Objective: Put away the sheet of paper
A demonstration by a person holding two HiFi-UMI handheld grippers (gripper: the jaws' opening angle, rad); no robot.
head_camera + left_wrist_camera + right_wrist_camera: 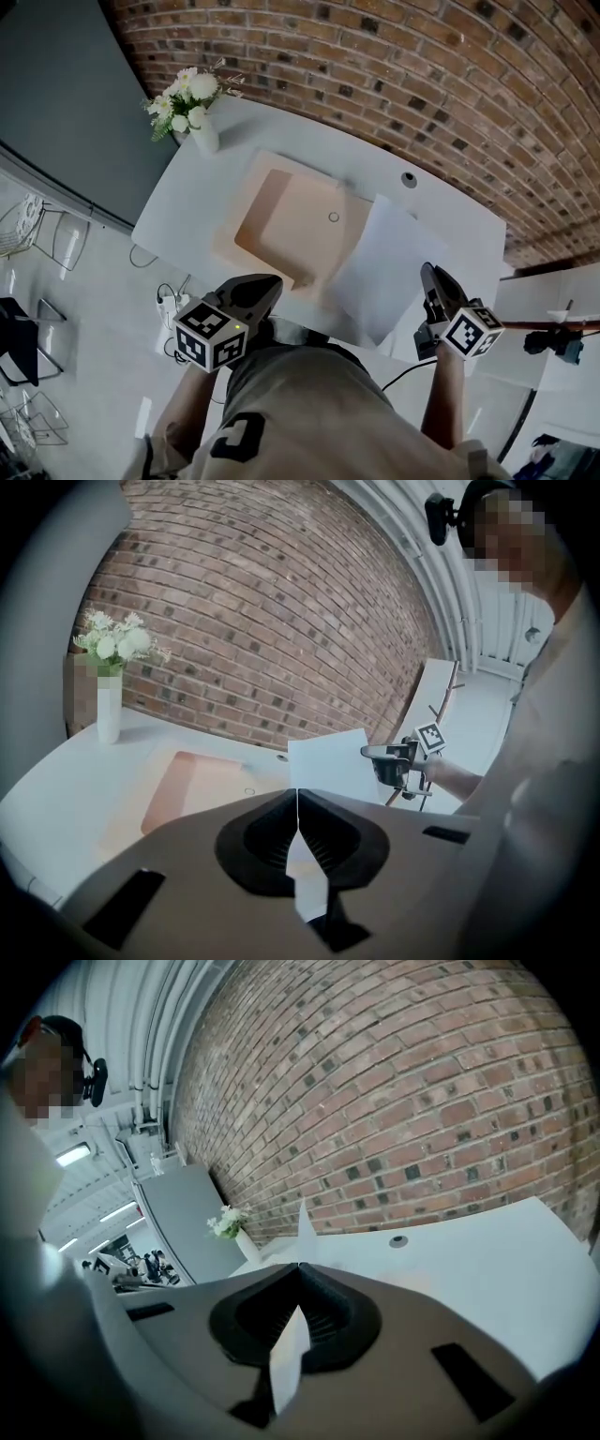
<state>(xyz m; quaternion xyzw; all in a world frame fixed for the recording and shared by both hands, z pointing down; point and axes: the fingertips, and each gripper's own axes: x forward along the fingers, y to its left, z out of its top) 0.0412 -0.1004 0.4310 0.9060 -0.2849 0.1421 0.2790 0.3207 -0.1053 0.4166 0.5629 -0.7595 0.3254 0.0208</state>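
paper (380,267) held over right half of table (450,211), between the two grippers; its left edge overlaps the right side of tray (291,220). left gripper (297,803): jaws together, a white strip of the sheet pinched in the seam; the rest of the sheet shows past the tips. head view does not show this grip: the gripper body covers the tips and the tray's near corner. right gripper (300,1269): jaws closed on the paper, seen edge-on there as a thin sliver, so its face is unreadable. vase (202,131) with flowers at the table's far left corner. near table edge hidden by the person's torso.
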